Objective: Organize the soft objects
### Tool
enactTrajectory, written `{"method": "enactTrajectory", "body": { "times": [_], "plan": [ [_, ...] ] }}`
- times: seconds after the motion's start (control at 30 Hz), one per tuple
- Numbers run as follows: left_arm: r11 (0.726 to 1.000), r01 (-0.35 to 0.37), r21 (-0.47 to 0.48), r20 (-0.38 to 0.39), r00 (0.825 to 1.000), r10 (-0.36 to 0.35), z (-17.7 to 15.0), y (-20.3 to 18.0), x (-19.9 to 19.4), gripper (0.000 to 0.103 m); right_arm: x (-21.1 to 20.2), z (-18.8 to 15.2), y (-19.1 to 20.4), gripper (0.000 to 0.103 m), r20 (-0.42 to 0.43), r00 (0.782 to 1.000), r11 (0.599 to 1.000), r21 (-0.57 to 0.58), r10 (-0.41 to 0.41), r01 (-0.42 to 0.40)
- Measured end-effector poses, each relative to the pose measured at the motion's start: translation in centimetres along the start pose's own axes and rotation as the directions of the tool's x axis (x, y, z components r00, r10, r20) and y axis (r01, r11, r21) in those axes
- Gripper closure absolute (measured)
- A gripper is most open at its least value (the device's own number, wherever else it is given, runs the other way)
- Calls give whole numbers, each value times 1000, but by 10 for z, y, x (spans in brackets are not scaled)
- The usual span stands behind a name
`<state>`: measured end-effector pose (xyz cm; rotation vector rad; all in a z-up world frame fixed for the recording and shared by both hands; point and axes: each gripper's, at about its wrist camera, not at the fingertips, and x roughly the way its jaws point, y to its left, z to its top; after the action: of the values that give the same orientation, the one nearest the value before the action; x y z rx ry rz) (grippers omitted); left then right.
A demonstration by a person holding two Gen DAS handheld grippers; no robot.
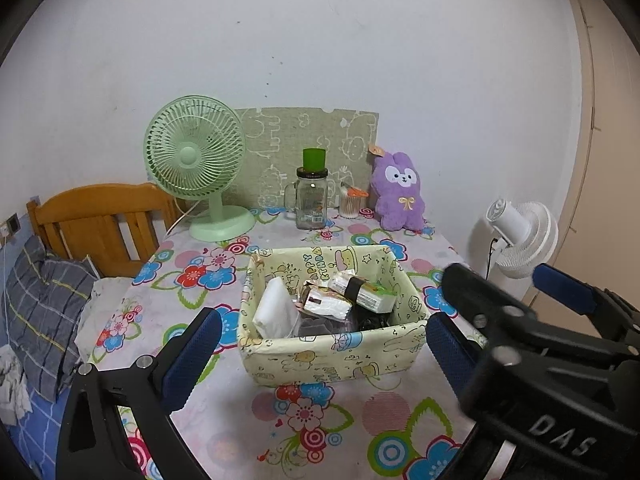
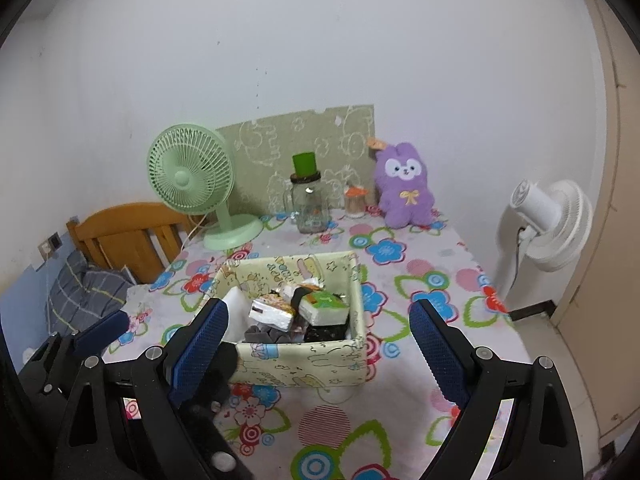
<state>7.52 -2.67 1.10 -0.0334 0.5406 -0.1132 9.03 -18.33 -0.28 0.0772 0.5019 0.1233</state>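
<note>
Both grippers hover above the near part of the tabletop [image 1: 400, 412], empty, with blue pads spread wide. Left gripper [image 1: 320, 344]: its pads frame the box [image 1: 328, 356] from the near side. Right gripper [image 2: 320, 344]: its pads likewise stand either side of the box's near wall, touching nothing. In the left wrist view the right gripper's body crosses the lower right corner, just right of the box; in the right wrist view the left gripper sits at lower left of the box.

Box: pale yellow, cartoon-printed, open-topped, standing mid-tabletop on a floral cloth. Contents: a white packet [image 1: 274, 312] leaning at its left side, a silver-wrapped pack [image 1: 324, 304] in the middle, a tissue pack [image 1: 372, 294] with a green label toward the right, and dark items underneath that cannot be identified.

Plush [image 1: 400, 192]: purple, upright, behind the box at the far right edge, against the wall and outside the box.

Left of the plush stand a swab jar [image 1: 352, 202], then a glass mug [image 1: 312, 200] with a green cup on top. Green fan [image 1: 196, 160]: far left of the box. A patterned board [image 1: 304, 136] leans on the wall behind these. White fan [image 1: 520, 236]: off the tabletop, right of the box. Wooden headboard [image 1: 100, 224] and a grey checked pillow [image 1: 44, 312]: left of the box.
</note>
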Motion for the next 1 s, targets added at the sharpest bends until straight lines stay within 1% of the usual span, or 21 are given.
{"method": "enactTrajectory", "body": {
  "times": [0.43, 0.6, 0.77, 1.0],
  "plan": [
    [1000, -24, 1, 71, 997, 24, -2, 14, -44, 0, -51, -3, -1, 9, 75, 996, 999, -8, -53, 54],
    [1000, -26, 3, 81, 996, 26, -4, 19, -57, 0, -66, -6, -2, 6, 103, 992, 997, -3, -74, 75],
    [999, -32, 4, 94, 995, 32, -6, 24, -70, 0, -80, -11, -5, 5, 123, 988, 995, 11, -97, 97],
    [999, -37, 30, 122, 992, 33, -15, 25, -85, 0, -96, -22, -5, 3, 135, 986, 995, 31, -100, 96]
  ]
}}
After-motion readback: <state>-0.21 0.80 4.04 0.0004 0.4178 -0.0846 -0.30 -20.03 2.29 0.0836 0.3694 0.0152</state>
